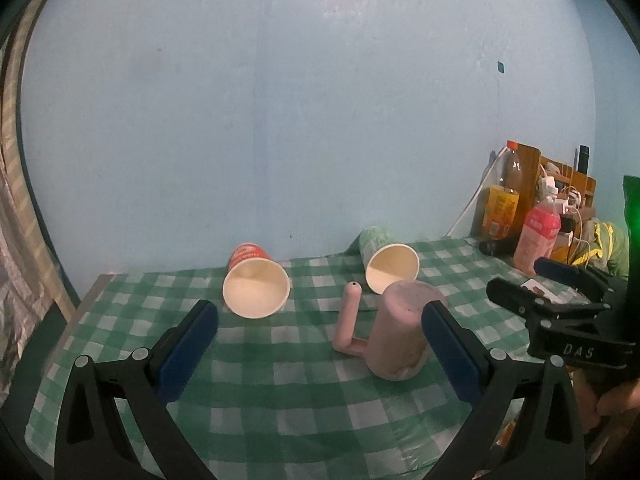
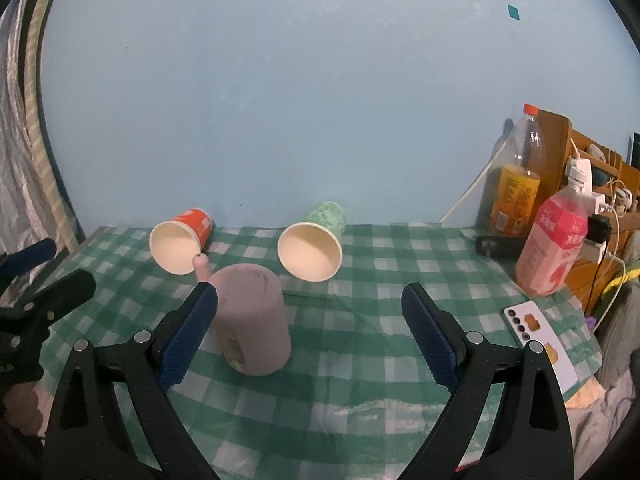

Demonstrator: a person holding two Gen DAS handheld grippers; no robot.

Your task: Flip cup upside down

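Note:
A pink mug [image 1: 402, 330] stands upside down on the green checked tablecloth, its handle [image 1: 348, 320] to its left; it also shows in the right wrist view [image 2: 252, 320]. A red paper cup [image 1: 256, 284] [image 2: 180, 244] and a green paper cup [image 1: 390, 264] [image 2: 314, 246] lie on their sides behind it, mouths toward me. My left gripper [image 1: 320, 344] is open and empty; its right finger sits just right of the mug. My right gripper [image 2: 308, 328] is open and empty; its left finger sits just left of the mug.
Two drink bottles [image 2: 516, 176] [image 2: 554, 248], a wooden rack with cables [image 2: 592, 168] and a dark object [image 2: 496, 246] crowd the back right. A phone [image 2: 540, 340] lies near the right table edge. A blue wall [image 1: 280, 100] backs the table [image 1: 260, 400].

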